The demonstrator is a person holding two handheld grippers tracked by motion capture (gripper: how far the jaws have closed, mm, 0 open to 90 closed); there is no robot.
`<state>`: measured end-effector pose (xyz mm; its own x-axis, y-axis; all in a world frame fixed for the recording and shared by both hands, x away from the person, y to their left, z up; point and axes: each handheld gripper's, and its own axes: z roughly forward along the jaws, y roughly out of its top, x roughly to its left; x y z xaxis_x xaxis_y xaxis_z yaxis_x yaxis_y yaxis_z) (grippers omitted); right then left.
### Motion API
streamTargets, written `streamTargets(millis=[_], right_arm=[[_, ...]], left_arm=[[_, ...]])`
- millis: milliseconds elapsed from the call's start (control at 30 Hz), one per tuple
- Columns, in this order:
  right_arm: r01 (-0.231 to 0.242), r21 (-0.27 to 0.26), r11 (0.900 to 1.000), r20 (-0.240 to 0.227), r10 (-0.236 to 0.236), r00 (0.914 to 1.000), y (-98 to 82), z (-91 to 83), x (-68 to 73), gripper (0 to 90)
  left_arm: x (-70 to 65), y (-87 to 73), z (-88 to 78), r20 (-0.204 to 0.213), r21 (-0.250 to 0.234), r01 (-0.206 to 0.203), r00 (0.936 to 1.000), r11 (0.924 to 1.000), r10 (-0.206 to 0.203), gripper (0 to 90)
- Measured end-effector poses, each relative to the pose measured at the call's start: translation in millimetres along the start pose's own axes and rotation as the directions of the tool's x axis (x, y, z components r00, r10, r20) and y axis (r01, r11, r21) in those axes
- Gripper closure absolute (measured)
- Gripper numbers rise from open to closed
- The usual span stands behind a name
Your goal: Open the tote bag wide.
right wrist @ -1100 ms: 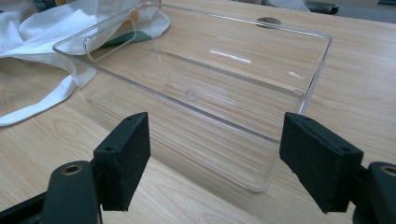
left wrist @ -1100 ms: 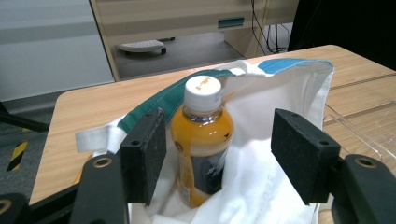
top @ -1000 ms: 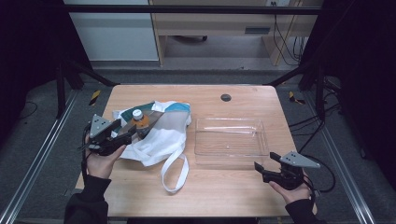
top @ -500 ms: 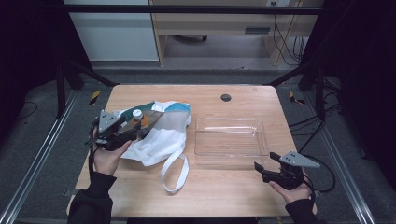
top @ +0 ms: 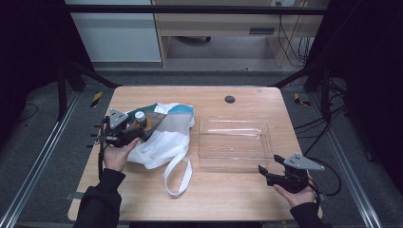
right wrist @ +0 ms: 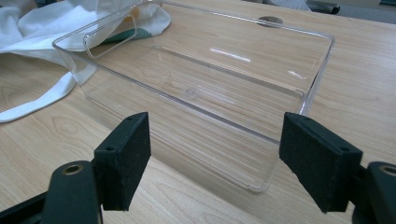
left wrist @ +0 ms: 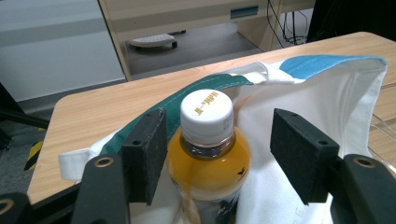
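Bottle (left wrist: 207, 154) of orange drink, standing upright in the mouth of a white cloth bag (top: 161, 135), is the landmark here. It has a white screw cap with small gold lettering printed on top; the characters are too small to read. A label lower on the bottle is mostly hidden by the cloth, and its writing cannot be made out.

The left gripper (left wrist: 229, 149) is at the bottle, with one black padded finger on each side of the neck. The fingers (left wrist: 144, 154) are released: the near pad sits just beside the bottle's shoulder, the other pad stands apart from it with a clear gap, and neither presses on it. In the high view, the left gripper (top: 138, 134) lies over the left edge of the bag, held by a hand in a dark sleeve.

The bag spreads to the right of the bottle, with a dark green band and a light blue panel along its upper edge. A long white strap trails from it toward the person's side of the wooden surface (top: 228, 199).

Right of the bag, well apart from the bottle, lies a clear plastic tray (top: 235, 142), shallow and rectangular.

The right gripper (top: 266, 172) rests on the surface just past the tray's near right corner, far from the bottle. Its fingers (right wrist: 123, 158) are released, spread apart with nothing between them, and aimed at the tray (right wrist: 303, 98).

A small dark round hole (top: 230, 99) sits in the surface beyond the tray.
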<state>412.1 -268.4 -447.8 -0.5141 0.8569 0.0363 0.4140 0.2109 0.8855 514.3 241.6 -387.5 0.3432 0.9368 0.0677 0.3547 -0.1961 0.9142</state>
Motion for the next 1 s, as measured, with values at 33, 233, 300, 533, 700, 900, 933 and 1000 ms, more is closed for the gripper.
streamTargets(millis=[33, 233, 300, 533, 700, 900, 933, 1000], right_arm=[[0.000, 0.000, 1.000, 0.001, 0.000, 1.0000, 0.0, 0.0, 0.0, 25.0], [-0.001, 0.003, 1.000, -0.001, 0.001, 1.0000, -0.1, 0.1, -0.1, 25.0], [0.000, 0.003, 1.000, 0.000, 0.000, 1.0000, -0.1, 0.3, 0.1, 25.0], [0.001, 0.003, 1.000, -0.001, -0.001, 1.0000, -0.1, 0.5, 0.0, 25.0], [-0.005, 0.004, 1.000, -0.003, 0.005, 1.0000, 0.0, 0.7, 0.4, 25.0], [-0.003, 0.005, 1.000, -0.002, 0.003, 1.0000, -0.2, 1.0, -0.1, 25.0], [-0.005, 0.004, 1.000, -0.004, 0.005, 1.0000, -0.2, 0.9, 0.0, 25.0], [-0.006, 0.004, 1.000, -0.003, 0.006, 1.0000, -0.2, 0.9, 0.0, 25.0]], left_arm=[[-0.5, -0.1, 1.5, 0.000, 0.003, -0.003, 1.0000, 1.0000, 0.003, 36.9], [-0.6, -0.1, 8.0, -0.013, 0.004, -0.005, 0.9999, 1.0000, 0.005, 37.3], [0.1, -0.5, 9.8, -0.017, 0.003, 0.000, 0.9999, 1.0000, 0.000, 37.8], [1.9, -1.0, 14.2, -0.024, -0.007, 0.000, 0.9997, 1.0000, 0.000, 41.0], [3.6, -2.2, 18.8, -0.030, -0.003, 0.009, 0.9995, 1.0000, -0.009, 43.4], [8.0, -4.7, 23.0, -0.014, -0.009, 0.038, 0.9992, 0.9992, -0.038, 46.8], [8.0, -4.7, 23.0, -0.014, -0.009, 0.038, 0.9992, 0.9992, -0.038, 47.4], [7.7, -4.6, 23.9, -0.010, -0.013, 0.036, 0.9993, 0.9993, -0.036, 48.9]])
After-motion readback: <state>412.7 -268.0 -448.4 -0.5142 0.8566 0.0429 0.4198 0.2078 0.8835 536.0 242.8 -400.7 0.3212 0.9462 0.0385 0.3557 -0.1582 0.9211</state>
